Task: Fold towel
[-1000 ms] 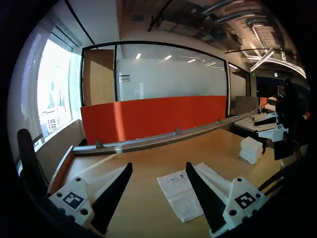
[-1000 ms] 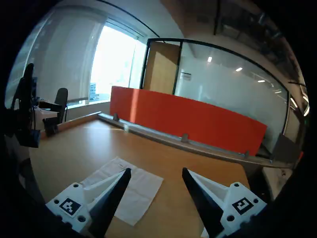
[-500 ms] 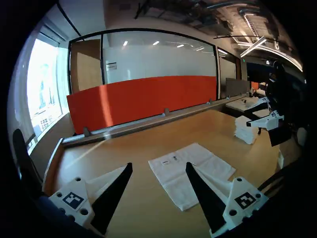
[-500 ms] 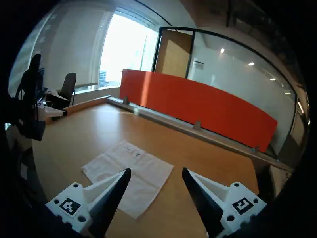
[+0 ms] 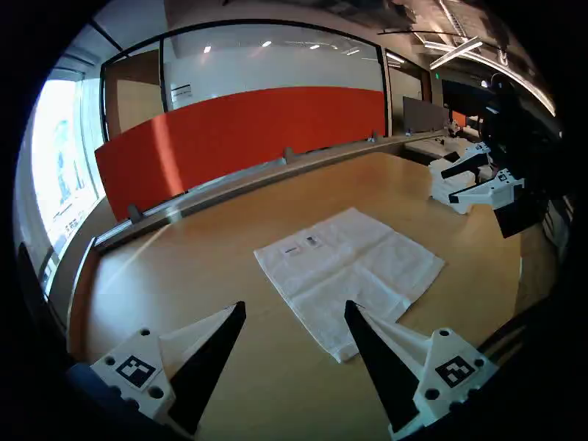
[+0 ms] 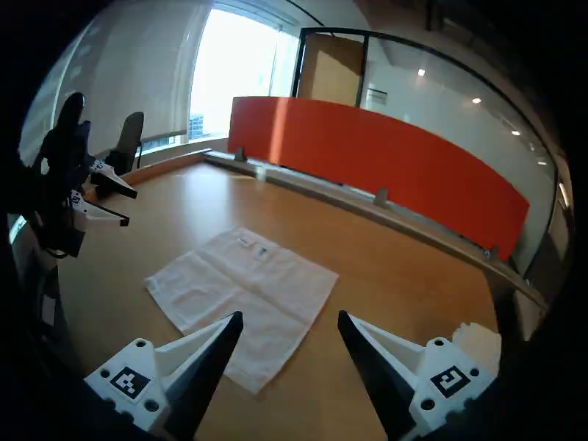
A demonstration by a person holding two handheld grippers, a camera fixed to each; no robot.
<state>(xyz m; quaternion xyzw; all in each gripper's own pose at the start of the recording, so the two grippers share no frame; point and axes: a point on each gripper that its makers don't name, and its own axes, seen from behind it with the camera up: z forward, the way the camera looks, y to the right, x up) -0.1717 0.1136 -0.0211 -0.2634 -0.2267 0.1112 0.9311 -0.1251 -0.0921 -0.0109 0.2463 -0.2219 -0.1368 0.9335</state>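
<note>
Since 1.0 s ago both gripper cameras have tipped downward: the orange divider [image 5: 242, 140] has risen in each view, and more of the towel [image 5: 349, 268] now shows ahead of the fingers, where before it was largely hidden behind them. The towel lies flat and spread open on the wooden table [image 5: 220, 235], on the near side of the divider and well apart from it. It sits skewed to the divider, with one corner toward each camera. Its outline reads near square in both views, so the long axis cannot be told. Faint crease lines cross it. Two small tags [image 5: 301, 245] lie near the towel edge that faces the divider; their print is too small to read. A sign [image 5: 180, 92] on the glass wall behind the divider is also unreadable. Left gripper [image 5: 294, 305]: jaws spread wide, nothing between them, hovering above the towel corner farthest from the divider. Right gripper [image 6: 289, 314]: jaws likewise spread and empty, over the towel's near edge in the right gripper view. Each finger carries a square black-and-white marker [image 5: 136, 371], a pattern and not text. In the left gripper view the right gripper shows at the towel's right side, held off the table. A white folded stack [image 5: 445, 184] sits just behind it, partly hidden. In the right gripper view the left gripper shows at the left, also off the table.
</note>
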